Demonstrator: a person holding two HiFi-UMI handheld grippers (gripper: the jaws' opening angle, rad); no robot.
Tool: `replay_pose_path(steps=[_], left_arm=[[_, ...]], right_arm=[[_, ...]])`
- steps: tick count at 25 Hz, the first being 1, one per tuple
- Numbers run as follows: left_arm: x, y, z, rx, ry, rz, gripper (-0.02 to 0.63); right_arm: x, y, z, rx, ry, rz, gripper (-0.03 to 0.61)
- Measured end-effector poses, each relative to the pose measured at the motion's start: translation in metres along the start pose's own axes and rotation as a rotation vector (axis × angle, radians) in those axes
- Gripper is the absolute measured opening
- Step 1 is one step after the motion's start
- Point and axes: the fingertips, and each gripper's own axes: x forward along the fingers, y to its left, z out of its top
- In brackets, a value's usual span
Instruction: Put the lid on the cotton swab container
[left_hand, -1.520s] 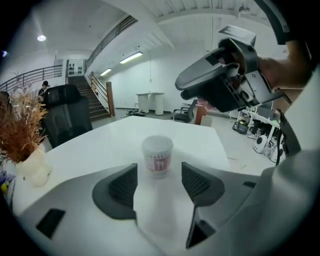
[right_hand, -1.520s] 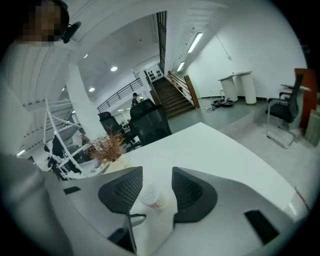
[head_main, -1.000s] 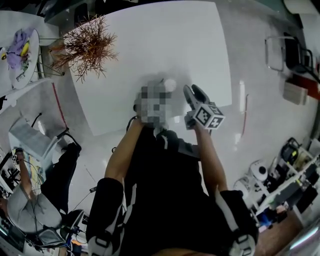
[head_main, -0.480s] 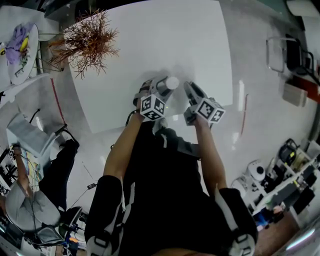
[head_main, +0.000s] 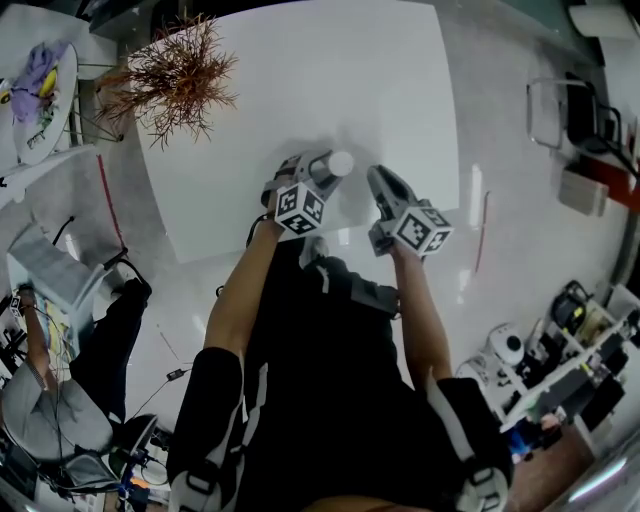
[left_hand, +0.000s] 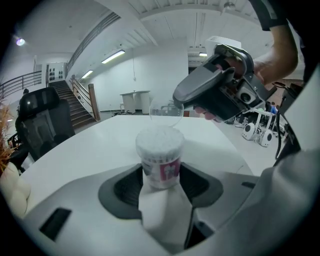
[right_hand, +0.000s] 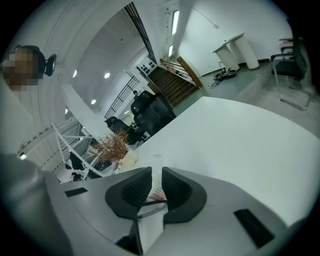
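**Lid pinched above the open swab container**

The left gripper's (left_hand: 161, 175) fingers (left_hand: 125, 186) stand wide and press on either side of the cotton swab container (left_hand: 160, 155), low on its labelled wall; the container is upright, with its packed white swab ends (left_hand: 160, 137) bare at the top and no cover on it. The right gripper's (right_hand: 156, 176) fingers (right_hand: 134, 192) are closing, close together, with the thin wall of the clear lid (right_hand: 157, 167) edge-on between them. In the left gripper view the lid hangs under the right gripper's tip, above and a little beyond the container and apart from it; which way its mouth faces I cannot tell. In the head view both grippers sit side by side over the near edge of the white table (head_main: 300, 80); whether the container's base rests on the table is not clear.

Both pieces look like thin, light plastic. The container's smooth wall could slip or twist in a loose hold and dent under a hard one, so the low grip seems right; it also leaves the rim free. The lid, taken by its edge, will likely pivot in the pinch, and being clear it is hard to track. It probably needs to come down level and centred; if tilted, it could catch on the swab ends.
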Motion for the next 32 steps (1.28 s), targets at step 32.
replay_pose_path(steps=[32], left_arm=[[0.0,-0.002,0.002,0.027,-0.007,0.003,0.232]], right_arm=[[0.033,0.044,-0.038,-0.237,0.16,0.096,0.074]])
